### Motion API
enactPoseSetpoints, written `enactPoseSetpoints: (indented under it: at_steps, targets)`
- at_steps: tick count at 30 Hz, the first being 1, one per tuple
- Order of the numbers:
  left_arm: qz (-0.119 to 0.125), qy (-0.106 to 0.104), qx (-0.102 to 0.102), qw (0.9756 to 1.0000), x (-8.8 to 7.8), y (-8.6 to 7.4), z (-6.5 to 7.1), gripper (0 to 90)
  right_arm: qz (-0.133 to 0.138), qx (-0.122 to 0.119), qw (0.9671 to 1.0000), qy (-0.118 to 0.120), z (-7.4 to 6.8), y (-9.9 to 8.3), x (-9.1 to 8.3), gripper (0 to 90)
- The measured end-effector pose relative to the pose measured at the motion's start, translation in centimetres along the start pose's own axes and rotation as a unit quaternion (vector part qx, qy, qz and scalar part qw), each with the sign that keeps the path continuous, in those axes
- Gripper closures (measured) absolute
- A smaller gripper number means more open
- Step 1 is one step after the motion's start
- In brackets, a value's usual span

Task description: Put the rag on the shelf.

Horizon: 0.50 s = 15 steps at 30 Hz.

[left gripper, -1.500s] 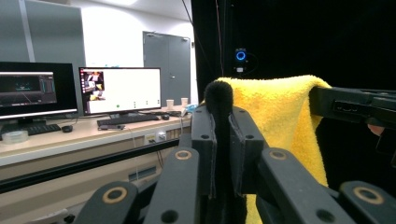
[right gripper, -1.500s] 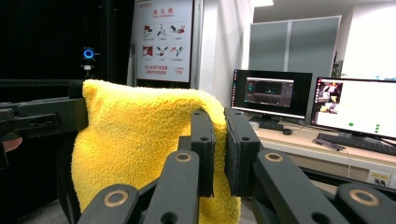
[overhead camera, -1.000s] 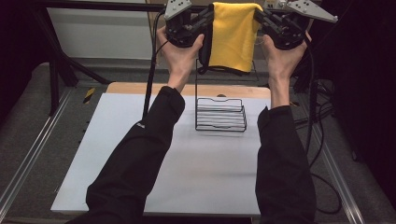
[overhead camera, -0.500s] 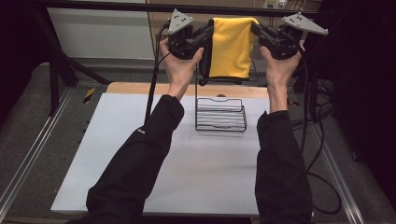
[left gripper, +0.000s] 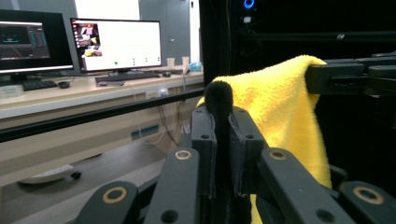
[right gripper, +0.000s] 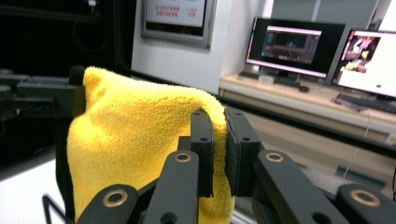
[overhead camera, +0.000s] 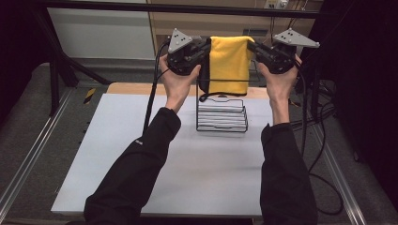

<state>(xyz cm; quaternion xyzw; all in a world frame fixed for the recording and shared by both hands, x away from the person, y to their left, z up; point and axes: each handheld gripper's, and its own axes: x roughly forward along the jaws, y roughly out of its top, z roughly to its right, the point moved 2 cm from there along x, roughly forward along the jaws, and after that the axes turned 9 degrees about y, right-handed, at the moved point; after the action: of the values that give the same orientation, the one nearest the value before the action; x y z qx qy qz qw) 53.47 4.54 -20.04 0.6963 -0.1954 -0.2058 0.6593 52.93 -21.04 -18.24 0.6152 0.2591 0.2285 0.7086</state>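
A yellow towel with a black backing hangs folded between my two grippers, above the far side of the white table. My left gripper is shut on the towel's left top corner; its jaws pinch the black edge, with the yellow cloth beyond. My right gripper is shut on the right top corner, its pads pressed on the yellow pile. A black wire rack stands on the table directly under the towel's lower edge.
Black cables trail off the table's right side. Metal rails run along both sides of the table. A wooden strip lines the far edge. Monitors stand on a desk behind.
Both hands have come down together with the towel stretched between them, bringing its lower edge closer to the wire rack. The grip on both corners is unchanged.
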Motion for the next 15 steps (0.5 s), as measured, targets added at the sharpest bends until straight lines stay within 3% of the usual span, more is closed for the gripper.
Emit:
enactPoseSetpoints:
  at_steps: [6, 15]
  targets:
    - [-0.003, -0.013, -0.005, 0.9999, -0.4, -0.9, 0.3, 81.4, -0.006, 0.001, 1.0, 0.005, -0.2, -1.0, -0.2, 83.3]
    - [0.001, -0.034, -0.001, 0.9994, -1.4, -0.6, 0.8, 81.2, -0.005, -0.015, 0.9997, 0.019, -0.5, -0.5, -1.6, 83.0]
